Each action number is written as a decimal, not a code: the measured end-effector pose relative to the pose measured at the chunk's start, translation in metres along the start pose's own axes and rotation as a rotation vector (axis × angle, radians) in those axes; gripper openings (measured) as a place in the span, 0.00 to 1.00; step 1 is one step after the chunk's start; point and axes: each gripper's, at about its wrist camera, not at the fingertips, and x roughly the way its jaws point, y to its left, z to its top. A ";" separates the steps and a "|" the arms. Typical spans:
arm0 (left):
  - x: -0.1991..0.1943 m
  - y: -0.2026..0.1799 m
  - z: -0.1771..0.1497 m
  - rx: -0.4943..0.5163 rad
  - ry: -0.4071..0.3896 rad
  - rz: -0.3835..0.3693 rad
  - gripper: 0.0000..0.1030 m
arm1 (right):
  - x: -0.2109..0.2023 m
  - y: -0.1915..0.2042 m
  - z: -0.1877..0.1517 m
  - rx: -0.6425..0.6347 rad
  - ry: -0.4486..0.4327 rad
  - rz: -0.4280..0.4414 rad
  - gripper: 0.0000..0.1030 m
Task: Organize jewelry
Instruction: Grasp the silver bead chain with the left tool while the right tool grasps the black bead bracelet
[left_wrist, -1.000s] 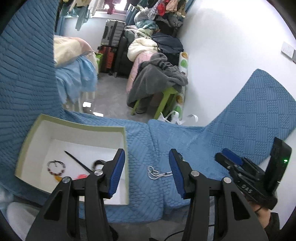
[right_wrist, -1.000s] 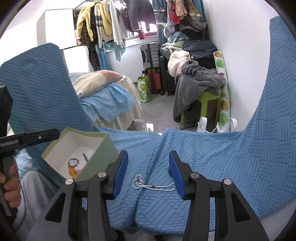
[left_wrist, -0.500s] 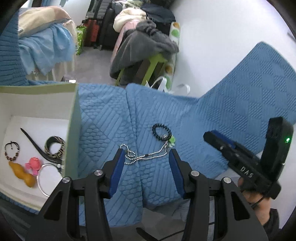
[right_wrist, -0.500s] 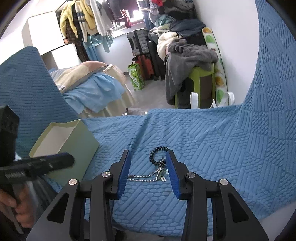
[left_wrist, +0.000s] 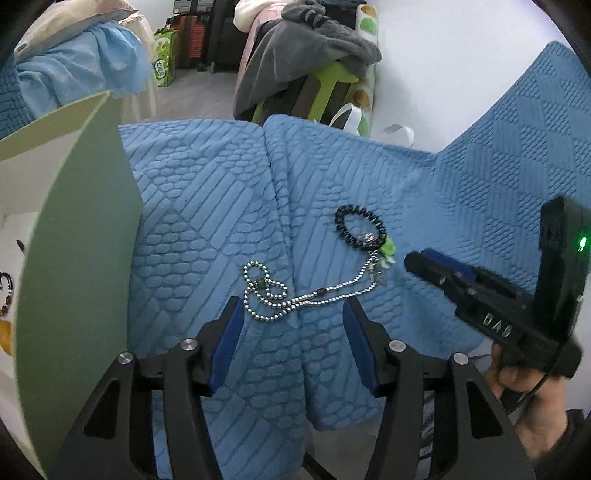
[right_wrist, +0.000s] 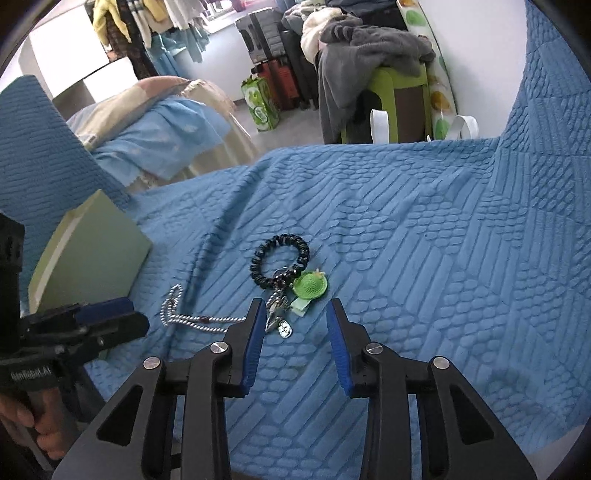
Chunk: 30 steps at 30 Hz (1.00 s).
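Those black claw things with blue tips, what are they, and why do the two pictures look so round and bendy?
They are grabbing tools, not a robot. A person holds one in each hand, and a wide-angle camera on each tool bends the picture. One picture looks along the left claw, the other along the right claw. Each view also shows the other tool at its edge. Both claws are open and hold nothing. On the blue blanket lie a silver bead chain, a black bracelet and a green charm, all bunched together. The green box on the left already has some jewelry inside.
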 end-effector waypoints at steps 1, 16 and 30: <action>0.003 0.000 0.000 0.006 0.000 0.012 0.55 | 0.001 0.000 0.003 0.002 -0.005 0.008 0.30; 0.025 0.006 -0.001 0.041 -0.003 0.033 0.52 | 0.058 0.014 0.032 -0.109 0.064 -0.066 0.08; 0.029 0.001 -0.002 0.098 -0.031 0.062 0.44 | 0.008 -0.028 0.041 0.051 -0.067 -0.163 0.07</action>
